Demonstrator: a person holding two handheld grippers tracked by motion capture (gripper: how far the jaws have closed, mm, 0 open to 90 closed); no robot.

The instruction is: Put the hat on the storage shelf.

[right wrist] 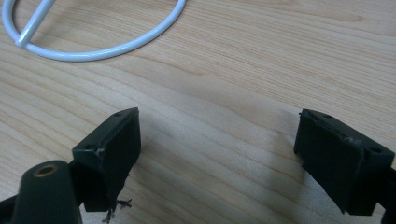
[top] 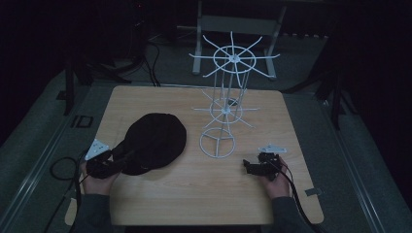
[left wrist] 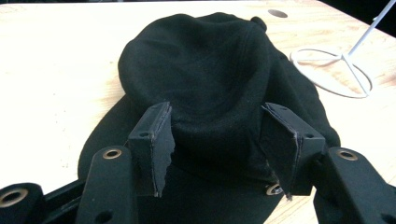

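Note:
A black cap (top: pixel 154 141) lies flat on the wooden table (top: pixel 194 204), left of centre, its brim toward the person. My left gripper (top: pixel 120 158) is open at the brim end, its jaws straddling the cap (left wrist: pixel 210 79) on either side of the crown's rear, above the brim. A white wire rack (top: pixel 226 97) with spoked rings stands upright in the middle of the table. My right gripper (top: pixel 248 166) hovers open over bare wood, right of the rack's base ring (right wrist: pixel 93 46), with nothing between its pads (right wrist: pixel 112 144).
The rack's round base (top: pixel 217 142) sits just right of the cap. A grey frame (top: pixel 238 24) stands behind the table on the dark floor. Cables (top: pixel 63 170) trail off the left edge. A dark hole (left wrist: pixel 278 13) marks the table's far part.

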